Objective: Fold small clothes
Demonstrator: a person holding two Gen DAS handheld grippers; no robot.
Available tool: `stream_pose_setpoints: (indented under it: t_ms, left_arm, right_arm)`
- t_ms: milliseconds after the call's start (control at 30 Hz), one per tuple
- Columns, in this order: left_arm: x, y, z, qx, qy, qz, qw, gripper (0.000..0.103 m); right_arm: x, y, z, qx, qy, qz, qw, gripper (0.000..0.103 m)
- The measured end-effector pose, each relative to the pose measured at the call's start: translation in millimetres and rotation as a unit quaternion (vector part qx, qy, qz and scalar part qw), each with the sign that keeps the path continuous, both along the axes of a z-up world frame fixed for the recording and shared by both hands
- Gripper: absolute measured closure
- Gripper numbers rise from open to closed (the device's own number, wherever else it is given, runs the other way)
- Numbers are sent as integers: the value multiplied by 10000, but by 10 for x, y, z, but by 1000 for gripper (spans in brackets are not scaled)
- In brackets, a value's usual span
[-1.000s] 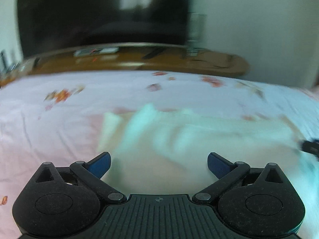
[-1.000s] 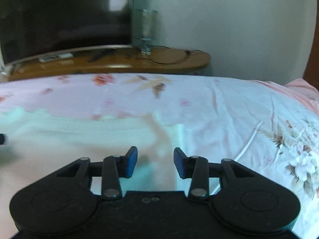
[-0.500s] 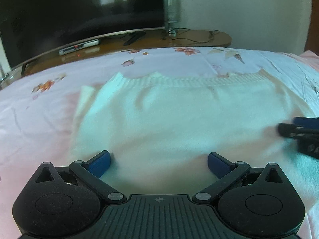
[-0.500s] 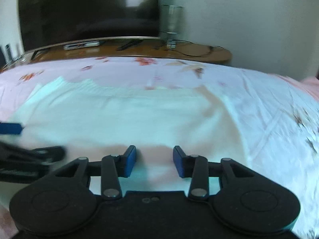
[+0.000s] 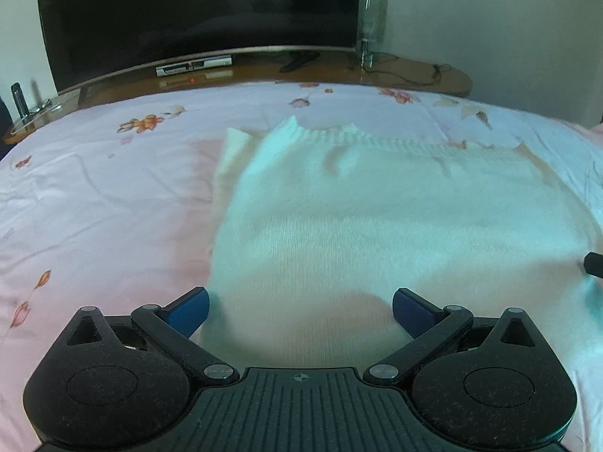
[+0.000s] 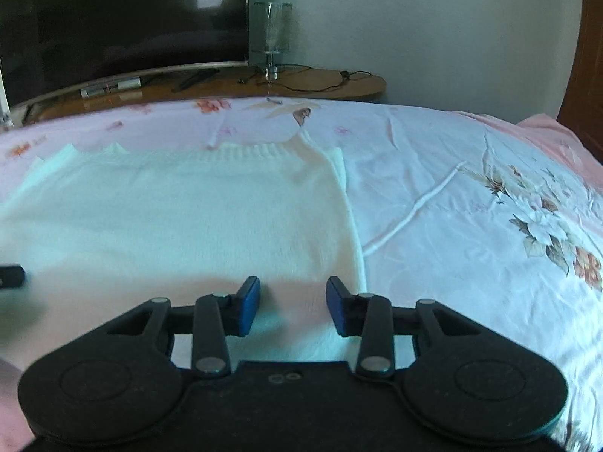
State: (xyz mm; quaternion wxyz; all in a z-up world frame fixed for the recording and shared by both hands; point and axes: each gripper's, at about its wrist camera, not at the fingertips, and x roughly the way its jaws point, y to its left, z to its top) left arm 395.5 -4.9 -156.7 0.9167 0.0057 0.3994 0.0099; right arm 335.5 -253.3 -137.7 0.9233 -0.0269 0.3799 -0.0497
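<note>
I see the white ribbed-knit sweater (image 5: 395, 218) lying flat on the pink floral bedsheet (image 5: 94, 196), its ribbed edge toward the wooden TV bench (image 6: 309, 83). My left gripper (image 5: 299, 312) hangs over its left edge, jaws wide apart, gripping nothing. My right gripper (image 6: 293, 305) sits near its right edge, jaws partly apart, also empty.

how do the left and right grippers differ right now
The left gripper has its jaws spread wide; the right gripper holds them much narrower. The left sits over the white sweater's left edge, the right near its right edge. Both have blue pads, are open, and grip nothing.
</note>
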Motion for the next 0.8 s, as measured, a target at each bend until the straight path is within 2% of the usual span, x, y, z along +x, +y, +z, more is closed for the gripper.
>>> stream_pose_setpoints:
  t_ms: [433, 800]
  left_arm:
    - [-373, -235, 211, -62, -255, -365, 9990, 0]
    - [-431, -376, 135, -165, -179, -454, 9987, 0]
  right_arm:
    - [-390, 447, 224, 272, -179, 582, 9978, 63]
    - [-460, 558, 145, 326, -71, 704, 9970, 63]
